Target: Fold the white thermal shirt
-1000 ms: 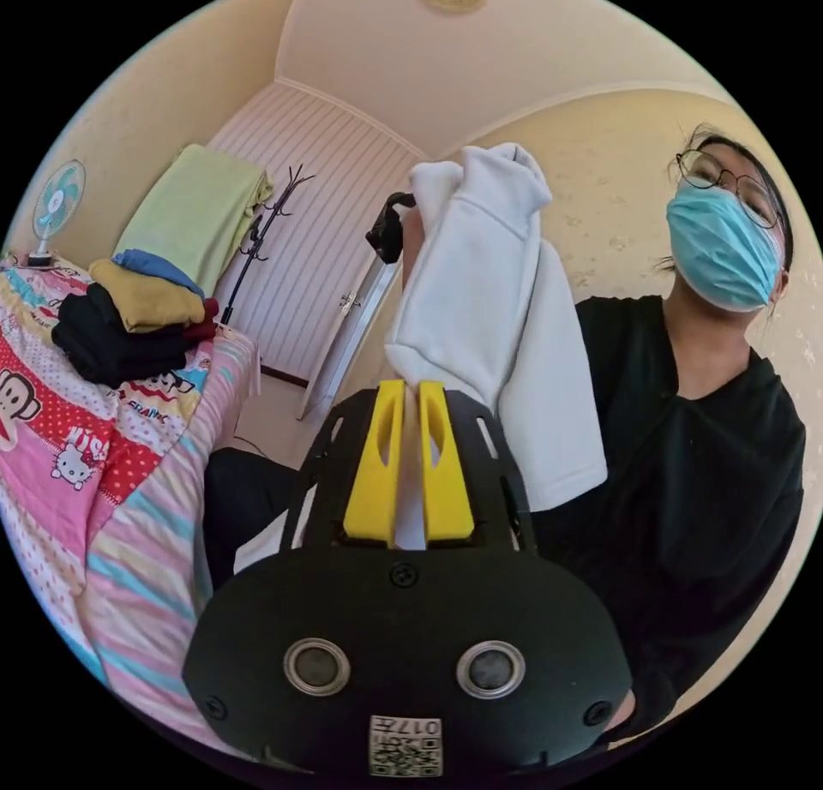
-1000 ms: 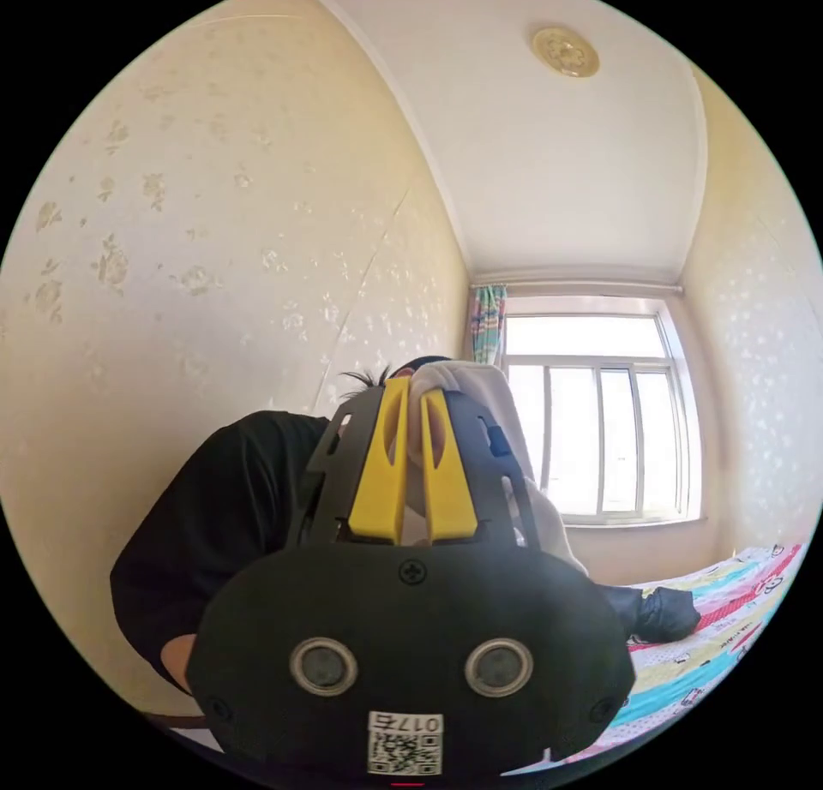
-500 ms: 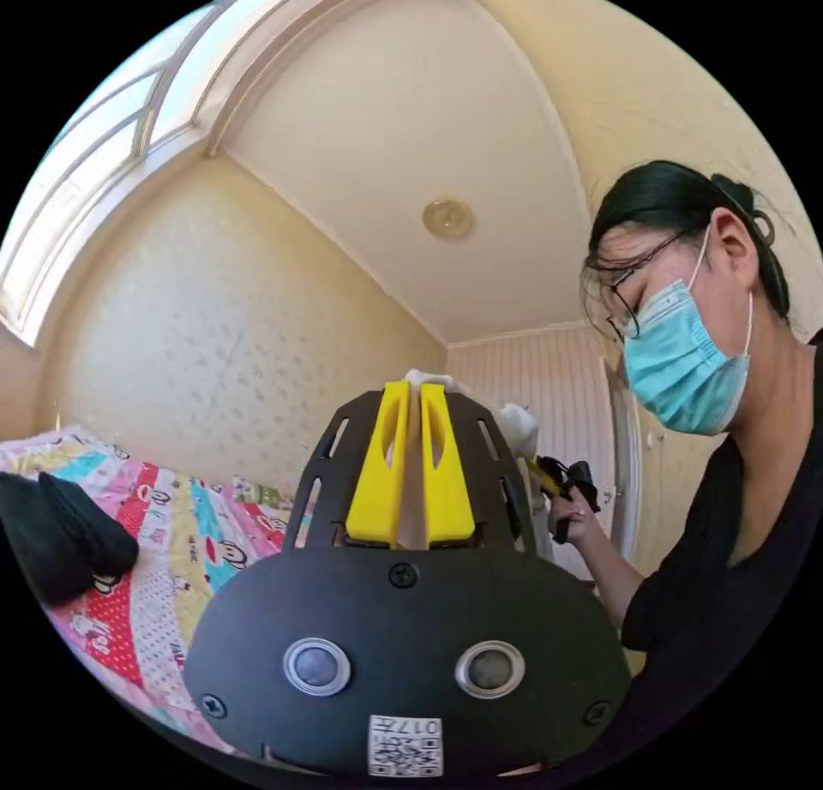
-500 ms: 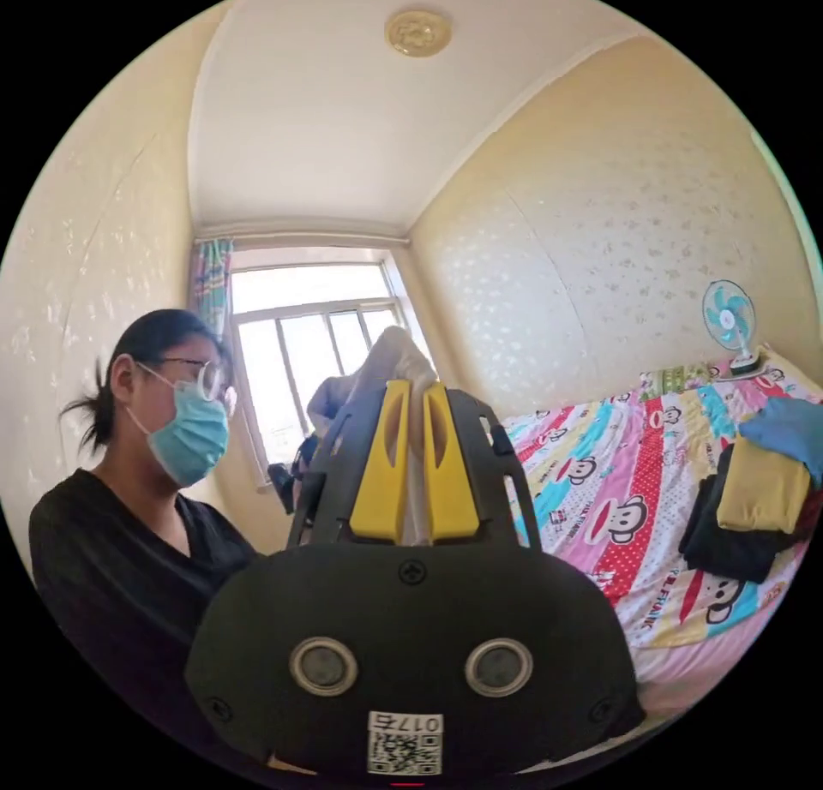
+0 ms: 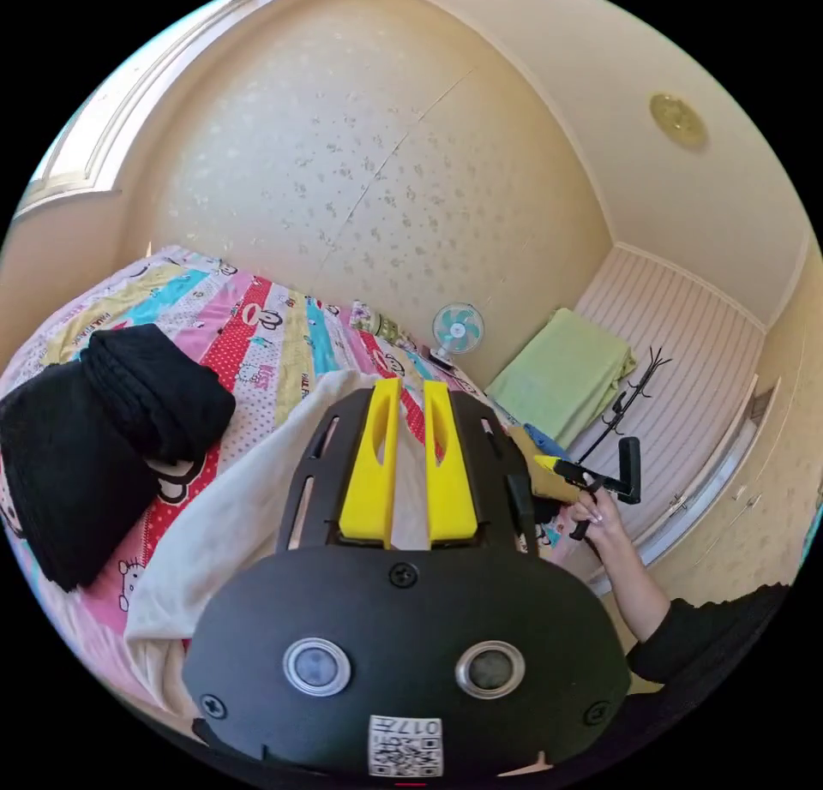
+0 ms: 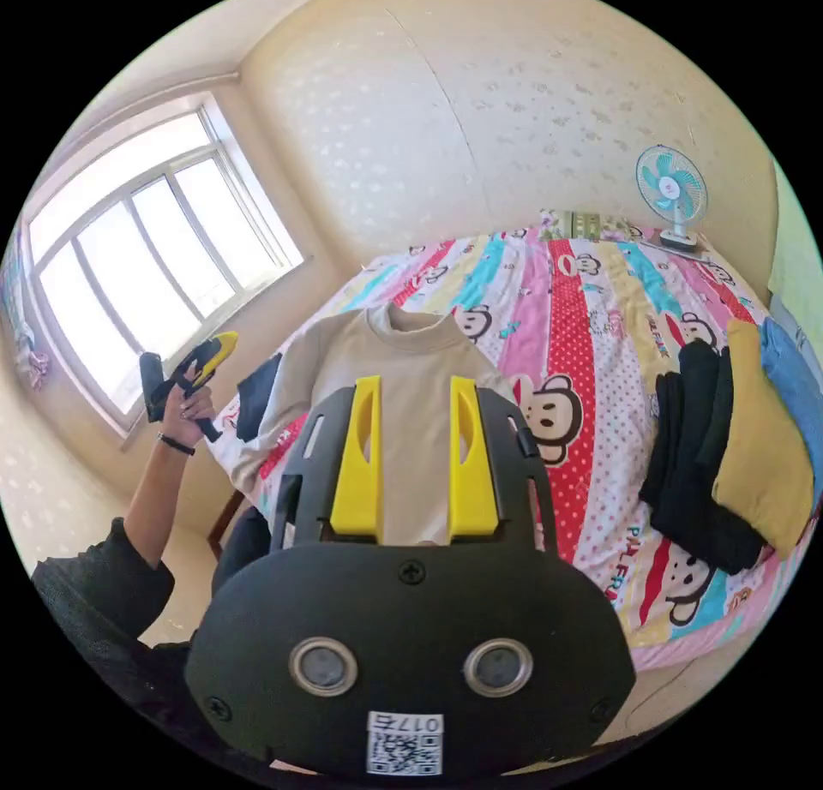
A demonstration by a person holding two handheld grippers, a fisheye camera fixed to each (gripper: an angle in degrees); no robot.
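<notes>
one white thermal shirt (image 6: 403,370) on bed (image 6: 591,327)

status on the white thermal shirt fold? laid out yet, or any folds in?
Done: the white thermal shirt lies spread on the bed, collar away from the right gripper, whose jaws are apart above it. In hand: nothing clearly gripped; the left gripper also looks slightly open over the cloth. Left: every fold; no sleeve or side turned in.
</notes>
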